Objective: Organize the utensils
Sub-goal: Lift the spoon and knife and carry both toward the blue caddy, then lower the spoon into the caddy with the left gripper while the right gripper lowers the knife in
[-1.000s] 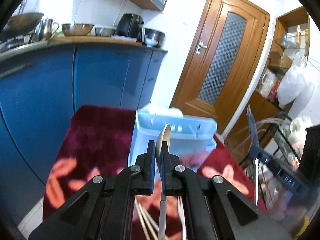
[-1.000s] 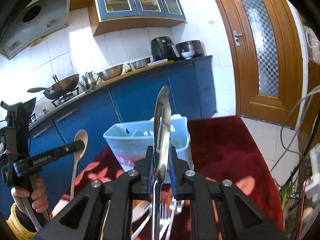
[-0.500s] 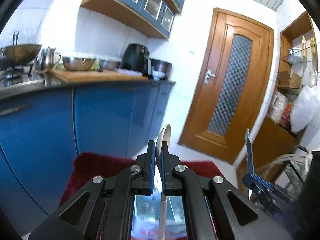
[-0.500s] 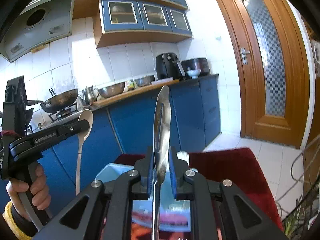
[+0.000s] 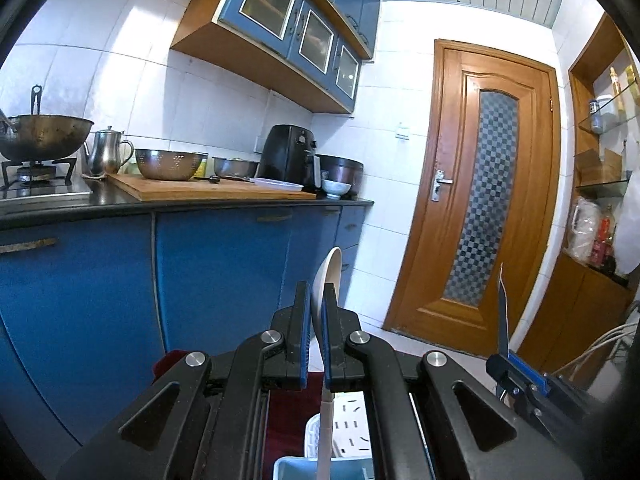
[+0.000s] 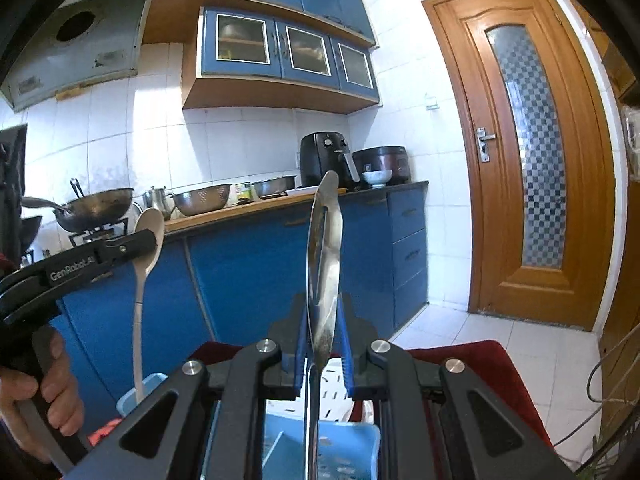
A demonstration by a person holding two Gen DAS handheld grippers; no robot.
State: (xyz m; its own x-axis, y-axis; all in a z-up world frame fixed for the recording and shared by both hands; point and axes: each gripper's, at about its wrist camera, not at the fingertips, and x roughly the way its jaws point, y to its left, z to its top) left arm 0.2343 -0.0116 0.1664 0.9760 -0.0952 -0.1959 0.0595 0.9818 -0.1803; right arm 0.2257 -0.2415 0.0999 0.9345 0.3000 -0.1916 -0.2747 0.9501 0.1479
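Note:
My left gripper (image 5: 316, 312) is shut on a cream spoon (image 5: 327, 280), bowl up, handle hanging down over a light blue plastic utensil basket (image 5: 288, 470). The same spoon (image 6: 148, 236) and left gripper (image 6: 132, 244) show in the right wrist view at left. My right gripper (image 6: 323, 332) is shut on a steel knife (image 6: 324, 248), blade up, its handle pointing down over the blue basket (image 6: 360, 440) and its white slotted section (image 6: 332, 392). The knife blade (image 5: 502, 312) also shows in the left wrist view at right.
The basket stands on a dark red cloth (image 6: 492, 364). Behind are blue kitchen cabinets (image 5: 216, 280) with a worktop holding a wok (image 5: 40, 136), a kettle, bowls and a black air fryer (image 5: 288, 160). A wooden door (image 5: 484, 200) is to the right.
Both grippers have risen and tilted up with their utensils; the basket has dropped to the bottom edge of both views, right under the handles.

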